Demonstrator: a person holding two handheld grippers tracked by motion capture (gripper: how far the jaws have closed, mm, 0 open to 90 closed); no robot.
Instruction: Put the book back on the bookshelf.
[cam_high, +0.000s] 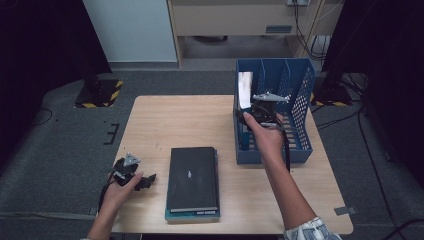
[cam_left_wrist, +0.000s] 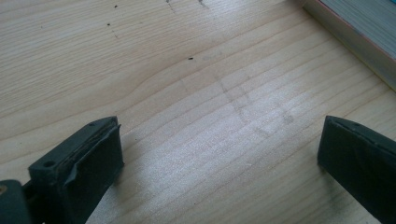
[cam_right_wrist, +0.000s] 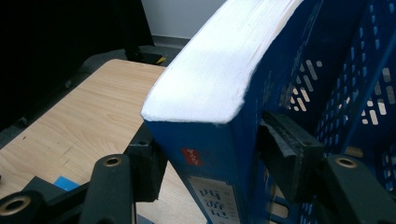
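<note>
Bare table (cam_high: 150, 125) lies open left of the stacked books (cam_high: 193, 182); the blue rack (cam_high: 300, 100) walls the right.

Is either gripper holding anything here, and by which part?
The right gripper clamps the blue book across its spine end, one of its fingers on each cover, at the blue file rack. The left gripper holds nothing.

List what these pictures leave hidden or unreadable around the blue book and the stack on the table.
- Blue book: its lower end is cut off by the bottom edge of the right gripper view; the spine label is only partly visible.
- Same book, high view: the person's right hand and right gripper cover most of it.
- Black book: cover mark too small to read.
- Teal book underneath: just an edge shows.
- Blue file rack: its floor is hidden by its walls.
</note>
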